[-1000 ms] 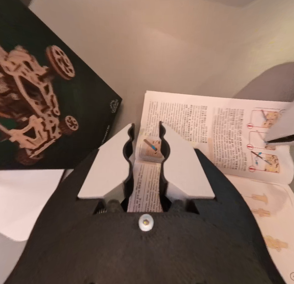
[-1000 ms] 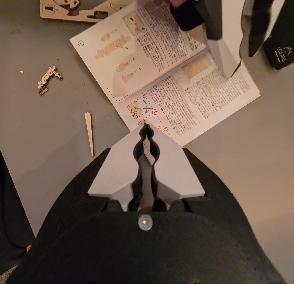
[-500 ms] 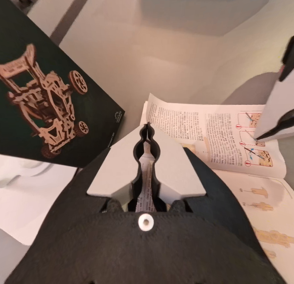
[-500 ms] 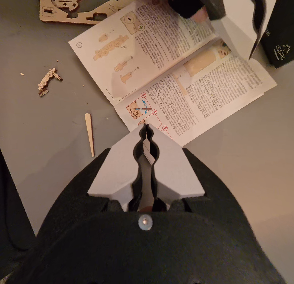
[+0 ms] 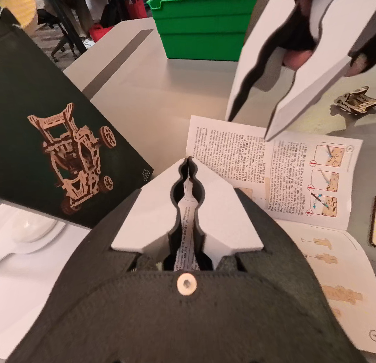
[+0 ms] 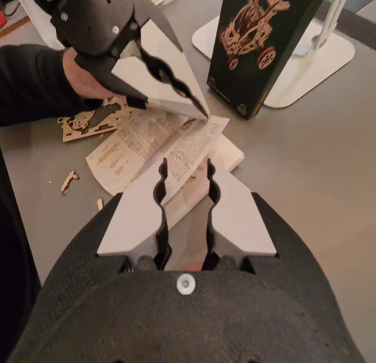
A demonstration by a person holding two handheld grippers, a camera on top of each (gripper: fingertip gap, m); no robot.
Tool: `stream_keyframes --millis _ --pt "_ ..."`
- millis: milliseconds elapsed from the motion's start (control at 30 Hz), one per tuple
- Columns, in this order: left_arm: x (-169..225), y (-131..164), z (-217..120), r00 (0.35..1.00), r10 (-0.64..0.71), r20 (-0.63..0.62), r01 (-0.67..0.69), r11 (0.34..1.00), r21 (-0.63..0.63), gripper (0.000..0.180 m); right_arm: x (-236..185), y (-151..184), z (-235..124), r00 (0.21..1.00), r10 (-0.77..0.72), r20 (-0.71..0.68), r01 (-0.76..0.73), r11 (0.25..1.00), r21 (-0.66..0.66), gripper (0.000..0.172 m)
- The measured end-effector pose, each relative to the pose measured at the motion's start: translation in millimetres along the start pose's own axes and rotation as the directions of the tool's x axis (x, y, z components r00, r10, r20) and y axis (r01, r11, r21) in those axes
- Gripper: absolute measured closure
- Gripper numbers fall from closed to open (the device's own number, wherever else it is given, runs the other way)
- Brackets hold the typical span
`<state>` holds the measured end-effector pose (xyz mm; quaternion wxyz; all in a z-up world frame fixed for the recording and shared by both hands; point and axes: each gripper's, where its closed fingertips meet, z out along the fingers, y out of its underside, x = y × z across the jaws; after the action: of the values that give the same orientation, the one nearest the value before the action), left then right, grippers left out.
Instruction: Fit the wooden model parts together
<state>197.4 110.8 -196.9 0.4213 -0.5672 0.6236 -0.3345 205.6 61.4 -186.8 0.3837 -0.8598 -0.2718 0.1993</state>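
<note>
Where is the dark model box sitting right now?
In the right wrist view the dark model box stands upright at upper right, on the grey table, just beyond the open instruction booklet, in front of a white stand base.

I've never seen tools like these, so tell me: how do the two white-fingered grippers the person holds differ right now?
The left gripper has its fingertips closed on a page of the white instruction booklet and lifts it; the right gripper is open and holds nothing. The left gripper's tips meet at the page's edge, while the right gripper's fingers stand well apart above the booklet. Both have white fingers with wavy black pads on a black body.
</note>
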Motion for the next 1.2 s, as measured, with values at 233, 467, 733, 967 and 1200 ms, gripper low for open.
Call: stream_keyframes --millis 233,467,733,967,1200 --pt "3 -4 3 0.998 -0.056 -0.039 0.057 0.998 0.026 0.180 -18 7 19 0.986 0.079 0.144 -0.069 0.995 -0.075 0.153" --pt "-2 -2 4 0.983 -0.170 -0.071 0.168 0.985 -0.032 0.149 -39 1 34 0.977 0.076 0.199 -0.060 0.994 -0.086 0.144" --pt "5 -15 -24 0.893 -0.410 -0.184 0.396 0.912 -0.110 0.119 -56 -6 54 0.983 -0.006 0.183 0.026 0.994 -0.105 0.127" --pt "23 -2 -34 0.875 -0.461 -0.148 0.391 0.852 -0.348 0.100 -70 -18 59 0.977 -0.008 0.211 0.027 0.996 -0.084 0.125" --pt "33 20 -45 0.830 -0.539 -0.146 0.425 0.779 -0.461 0.109 -92 -22 67 0.955 0.068 0.289 -0.048 0.996 -0.076 0.112"
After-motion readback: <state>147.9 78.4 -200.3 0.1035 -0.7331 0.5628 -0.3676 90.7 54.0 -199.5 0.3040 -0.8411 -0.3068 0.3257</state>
